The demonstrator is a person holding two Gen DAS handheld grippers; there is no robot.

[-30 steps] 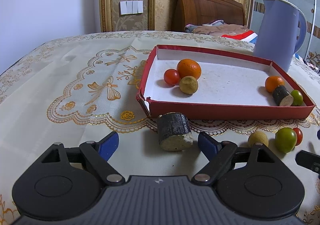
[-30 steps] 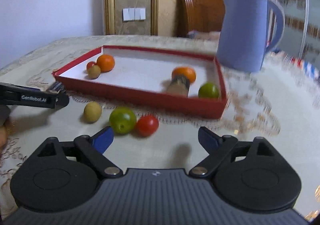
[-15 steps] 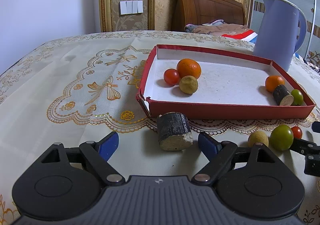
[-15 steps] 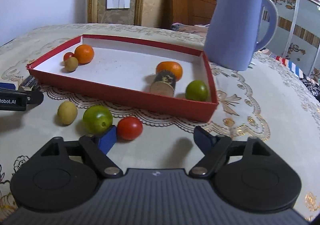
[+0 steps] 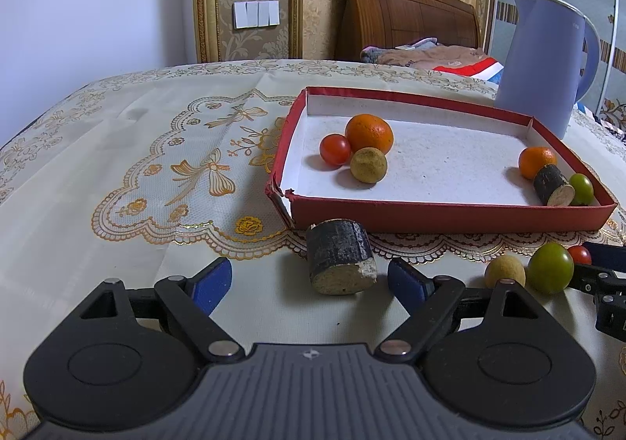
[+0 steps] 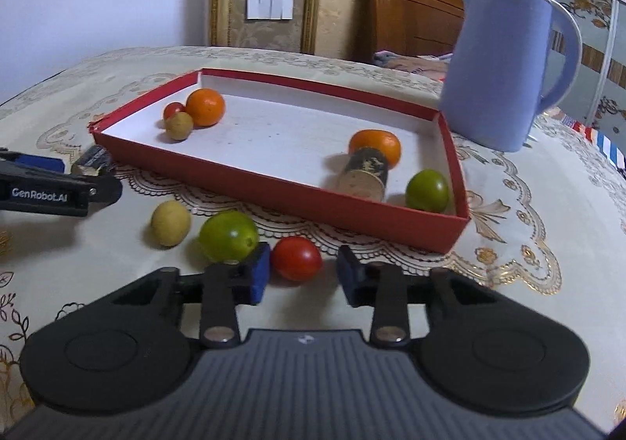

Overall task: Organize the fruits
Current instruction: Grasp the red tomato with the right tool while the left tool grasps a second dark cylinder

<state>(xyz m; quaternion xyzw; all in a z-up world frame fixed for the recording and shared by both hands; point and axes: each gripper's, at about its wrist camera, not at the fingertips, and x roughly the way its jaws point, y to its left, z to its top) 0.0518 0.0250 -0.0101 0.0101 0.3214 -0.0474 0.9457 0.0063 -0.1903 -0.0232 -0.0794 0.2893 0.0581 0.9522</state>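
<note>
— Tomato position? 
— Your small round red tomato (image 6: 296, 258) lay on the cream embroidered tablecloth (image 6: 528, 205), before the shallow red cardboard tray (image 6: 274, 191), between your right gripper (image 6: 303, 273)'s blue pads, jaws apart, not touching it. 
— Left gripper (image 5: 309, 277)? 
— You kept it wide open near the dark cylindrical stub (image 5: 339, 262).

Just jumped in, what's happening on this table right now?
Fruit is being sorted into the shallow red cardboard tray. The right gripper, open, has its blue pads on either side of the small red tomato on the tablecloth. The left gripper, open, faces the dark cylindrical cane piece lying outside the tray.
</note>
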